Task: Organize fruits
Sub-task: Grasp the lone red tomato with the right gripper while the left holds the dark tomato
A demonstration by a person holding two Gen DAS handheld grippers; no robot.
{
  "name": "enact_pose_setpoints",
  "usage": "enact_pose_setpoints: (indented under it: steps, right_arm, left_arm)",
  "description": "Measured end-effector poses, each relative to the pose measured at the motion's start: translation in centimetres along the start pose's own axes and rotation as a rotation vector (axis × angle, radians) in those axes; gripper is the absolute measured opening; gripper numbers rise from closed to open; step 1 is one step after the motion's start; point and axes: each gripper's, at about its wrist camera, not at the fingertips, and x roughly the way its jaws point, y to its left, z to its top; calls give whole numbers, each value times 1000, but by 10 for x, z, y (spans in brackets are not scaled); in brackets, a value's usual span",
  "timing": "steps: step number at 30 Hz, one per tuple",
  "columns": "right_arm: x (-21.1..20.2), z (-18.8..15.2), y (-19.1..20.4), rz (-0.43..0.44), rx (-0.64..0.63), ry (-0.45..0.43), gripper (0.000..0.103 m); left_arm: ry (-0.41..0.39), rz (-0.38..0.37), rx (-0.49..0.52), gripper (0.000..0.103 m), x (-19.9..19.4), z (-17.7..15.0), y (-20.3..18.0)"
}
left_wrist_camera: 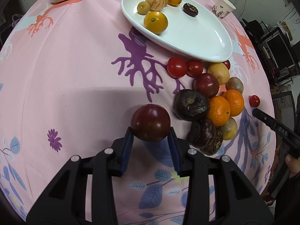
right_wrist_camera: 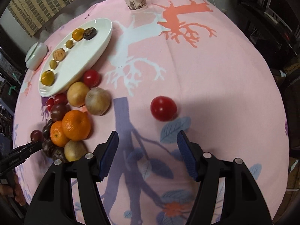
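The white oval plate [left_wrist_camera: 196, 43] is parked at the far side of the pink tablecloth [left_wrist_camera: 75, 65] with a few small fruits already on it, and the loose pile [left_wrist_camera: 211, 101] of oranges, dark plums and little tomatoes is heaped just below its rim. A dark red plum [left_wrist_camera: 150, 125] is clamped across its middle by the left gripper [left_wrist_camera: 150, 140], clear of the pile; probably smooth and bruisable, so a gentle squeeze is best. A stray cherry tomato [right_wrist_camera: 163, 108], light and roll-prone, is faced by the open, empty right gripper [right_wrist_camera: 148, 150].
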Motion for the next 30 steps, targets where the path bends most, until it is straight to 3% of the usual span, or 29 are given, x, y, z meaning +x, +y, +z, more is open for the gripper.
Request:
enact_pose_setpoints:
  steps: [3, 5, 9, 11, 23, 30]
  right_arm:
    - [6, 7, -1, -39, -14, -8, 61]
    - [13, 11, 0, -50, -32, 11, 48]
    - [17, 19, 1, -59, -45, 4, 44]
    - [18, 22, 3, -53, -53, 7, 29]
    - [-6, 3, 28, 88, -92, 18, 28]
    - [-13, -3, 30, 95, -90, 15, 28]
  left_arm:
    - [-2, 5, 1, 38, 0, 0, 0]
    - [-8, 5, 2, 38, -1, 0, 0]
    - [-10, 9, 7, 37, -1, 1, -1]
    - [-10, 8, 8, 37, 0, 1, -1]
    - [1, 4, 13, 41, 10, 8, -8]
    - [-2, -1, 24, 37, 16, 13, -9]
